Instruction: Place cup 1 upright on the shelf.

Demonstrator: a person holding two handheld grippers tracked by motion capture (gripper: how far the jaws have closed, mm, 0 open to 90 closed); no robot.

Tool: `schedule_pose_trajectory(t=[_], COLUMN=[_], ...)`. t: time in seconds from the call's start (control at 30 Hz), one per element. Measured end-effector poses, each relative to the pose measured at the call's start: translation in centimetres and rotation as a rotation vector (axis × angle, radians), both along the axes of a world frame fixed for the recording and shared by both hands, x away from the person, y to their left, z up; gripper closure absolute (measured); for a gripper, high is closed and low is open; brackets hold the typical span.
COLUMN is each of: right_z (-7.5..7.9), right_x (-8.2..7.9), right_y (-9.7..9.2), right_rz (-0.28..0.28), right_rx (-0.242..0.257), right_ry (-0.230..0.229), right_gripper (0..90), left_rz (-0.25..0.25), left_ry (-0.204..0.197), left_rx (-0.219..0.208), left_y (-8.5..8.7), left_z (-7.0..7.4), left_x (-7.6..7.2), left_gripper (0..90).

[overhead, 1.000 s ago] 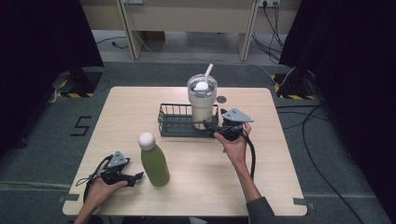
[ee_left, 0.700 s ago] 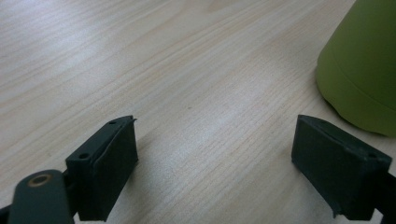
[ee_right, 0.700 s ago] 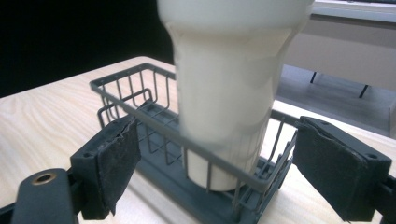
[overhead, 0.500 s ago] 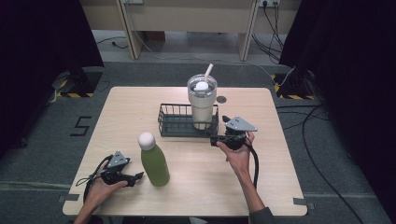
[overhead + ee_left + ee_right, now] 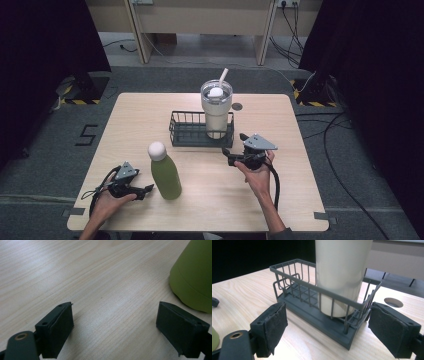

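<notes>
Pale wood grain of the table (image 5: 300,200) runs under both hands at its near edge. At the near left, the left gripper (image 5: 147,190) rests low on the wood with its jaws spread wide and nothing between them; in the left gripper view the green bottle (image 5: 193,277) stands just past the right-hand jaw, apart from it. From the high view that bottle (image 5: 165,172), capped in white, stands upright just beside the left gripper. Farther in and to the right, the right gripper (image 5: 233,145) is held with its jaws released, wide apart and empty, pointed at the near right corner of the dark wire basket (image 5: 192,131) and close to it without touching. A cream tumbler (image 5: 216,112) with a clear lid and a straw (image 5: 222,77) stands upright inside the basket's right end. Beyond it a small round hole (image 5: 237,106) sits in the tabletop.
</notes>
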State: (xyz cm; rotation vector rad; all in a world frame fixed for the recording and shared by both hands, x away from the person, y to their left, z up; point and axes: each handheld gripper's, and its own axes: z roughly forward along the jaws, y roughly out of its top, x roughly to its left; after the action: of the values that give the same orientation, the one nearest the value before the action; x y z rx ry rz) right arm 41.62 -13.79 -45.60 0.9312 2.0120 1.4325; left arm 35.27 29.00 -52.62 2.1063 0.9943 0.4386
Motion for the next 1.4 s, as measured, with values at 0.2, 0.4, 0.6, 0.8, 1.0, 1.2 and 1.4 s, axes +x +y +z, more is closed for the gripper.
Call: schedule_pose_trajectory(t=[0.2,0.4,0.6,0.8,1.0,1.2,1.4], right_z=[-0.3,-0.7,-0.6,-1.1,-1.9,-2.2,-2.7], right_x=[-0.7,-1.4,-2.3,-3.4,-4.3,-4.9,-5.3], right_y=[-0.1,-0.3,-0.7,-1.2,-2.0,-2.2,-2.4], right_rz=[0.002,0.003,0.004,0.019,0.01,0.012,0.008], right_rx=[-0.022,-0.047,-0.071,-0.079,-0.093,-0.102,-0.104], right_ry=[0.006,0.012,0.011,0.031,0.057,0.073,0.087], right_gripper=[15.7,15.7,15.7,15.8,15.7,15.7,15.7], left_rz=[0.0,0.0,0.0,0.0,0.001,0.0,-0.001], left_ry=[0.0,0.0,0.0,0.0,0.0,0.0,0.0], left_rx=[0.0,0.001,0.0,0.001,0.0,0.0,0.001], left_y=[0.0,0.0,0.0,0.0,0.0,0.0,0.0], left_z=[0.0,0.0,0.0,0.0,0.0,0.0,0.0], left_x=[0.0,0.0,0.0,0.0,0.0,0.0,0.0], left_gripper=[13.4,13.4,13.4,13.4,13.4,13.4,13.4])
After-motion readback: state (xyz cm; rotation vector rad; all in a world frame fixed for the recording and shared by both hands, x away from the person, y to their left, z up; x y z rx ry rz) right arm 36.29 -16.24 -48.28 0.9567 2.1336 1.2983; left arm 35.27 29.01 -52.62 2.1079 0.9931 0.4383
